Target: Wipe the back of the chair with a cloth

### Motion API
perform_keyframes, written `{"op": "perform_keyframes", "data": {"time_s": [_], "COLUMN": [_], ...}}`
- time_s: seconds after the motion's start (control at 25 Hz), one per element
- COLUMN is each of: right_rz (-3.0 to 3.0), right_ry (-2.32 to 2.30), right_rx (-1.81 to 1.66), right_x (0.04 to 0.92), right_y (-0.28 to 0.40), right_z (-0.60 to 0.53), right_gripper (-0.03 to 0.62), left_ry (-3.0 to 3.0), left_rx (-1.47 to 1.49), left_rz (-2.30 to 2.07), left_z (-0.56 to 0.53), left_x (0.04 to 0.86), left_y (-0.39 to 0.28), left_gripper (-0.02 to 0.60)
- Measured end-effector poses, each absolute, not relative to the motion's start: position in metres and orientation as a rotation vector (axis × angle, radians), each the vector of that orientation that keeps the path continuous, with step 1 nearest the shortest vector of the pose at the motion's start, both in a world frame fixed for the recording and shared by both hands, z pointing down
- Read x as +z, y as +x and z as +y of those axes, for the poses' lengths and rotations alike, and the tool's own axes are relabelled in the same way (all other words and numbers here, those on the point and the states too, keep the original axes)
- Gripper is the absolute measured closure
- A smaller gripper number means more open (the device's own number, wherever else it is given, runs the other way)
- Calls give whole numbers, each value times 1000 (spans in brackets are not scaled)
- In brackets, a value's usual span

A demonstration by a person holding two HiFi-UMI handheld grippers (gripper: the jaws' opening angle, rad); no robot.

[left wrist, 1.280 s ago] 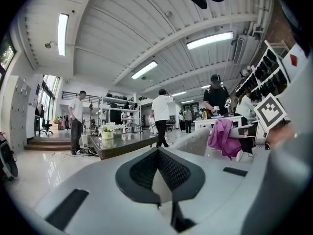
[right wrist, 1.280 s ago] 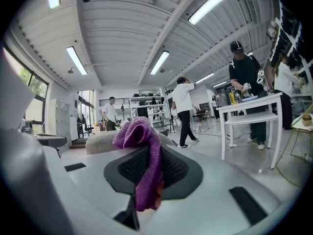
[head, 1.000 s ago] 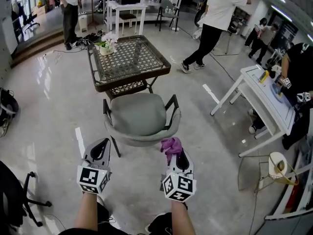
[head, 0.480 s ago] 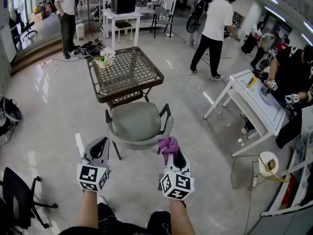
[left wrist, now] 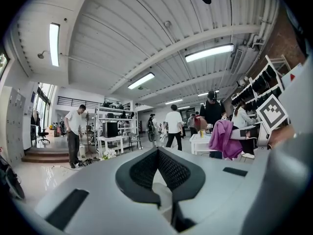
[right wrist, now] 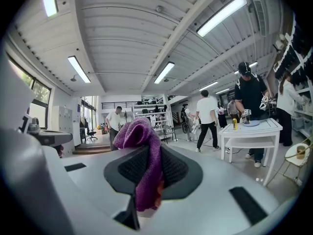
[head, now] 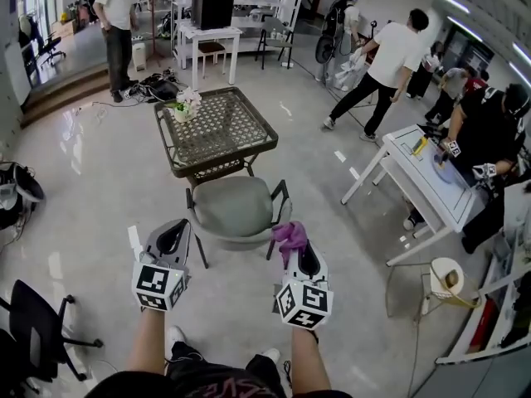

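- Right gripper (head: 300, 257): jaws clenched on the purple cloth (head: 289, 234). The right gripper view shows the cloth pinched between the pads, a bunch standing above them and a tail hanging below.
- Left gripper (head: 172, 240): jaws drawn together with nothing between them. It is held level with the right one and well apart from it.
- Chair (head: 235, 206): stands in front of the wicker table (head: 217, 127), seat toward the table. The chair back (head: 236, 239) is the curved rim facing the person.
- Change over the last second: the chair looks smaller and sits higher in the head view, and more floor shows below it. Both grippers have edged up the frame. The cloth now overlaps the right end of the back rim where a second ago it hung below it.
- Contact: cannot tell from the head view. Neither gripper view shows the chair, only the room and ceiling, so the cloth is probably short of the rim or above it.
- Meaning for the task: approach phase, grip secure, wiping not yet begun. The next move likely calls for tipping the right gripper down to lay the cloth on the rim, then sweeping along it.
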State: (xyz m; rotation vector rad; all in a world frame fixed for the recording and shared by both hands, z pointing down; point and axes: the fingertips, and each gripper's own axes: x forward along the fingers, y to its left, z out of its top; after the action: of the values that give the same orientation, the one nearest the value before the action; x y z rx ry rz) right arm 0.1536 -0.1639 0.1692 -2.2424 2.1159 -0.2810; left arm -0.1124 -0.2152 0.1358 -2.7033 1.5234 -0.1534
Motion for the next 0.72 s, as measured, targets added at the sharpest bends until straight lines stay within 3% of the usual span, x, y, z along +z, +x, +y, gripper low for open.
{"op": "perform_keyframes", "data": {"time_s": [0.72], "right_rz": [2176], "right_ry": [-2194], "right_rx": [-202], "right_x": [133], "right_y": [134], "right_z": [-166], "right_gripper": [516], "left_ry": [-2632], "left_rx": [-97], "left_rz": [1511], "left_z": [-213], "left_x": [89], "left_y": [-128], "left_gripper": [572]}}
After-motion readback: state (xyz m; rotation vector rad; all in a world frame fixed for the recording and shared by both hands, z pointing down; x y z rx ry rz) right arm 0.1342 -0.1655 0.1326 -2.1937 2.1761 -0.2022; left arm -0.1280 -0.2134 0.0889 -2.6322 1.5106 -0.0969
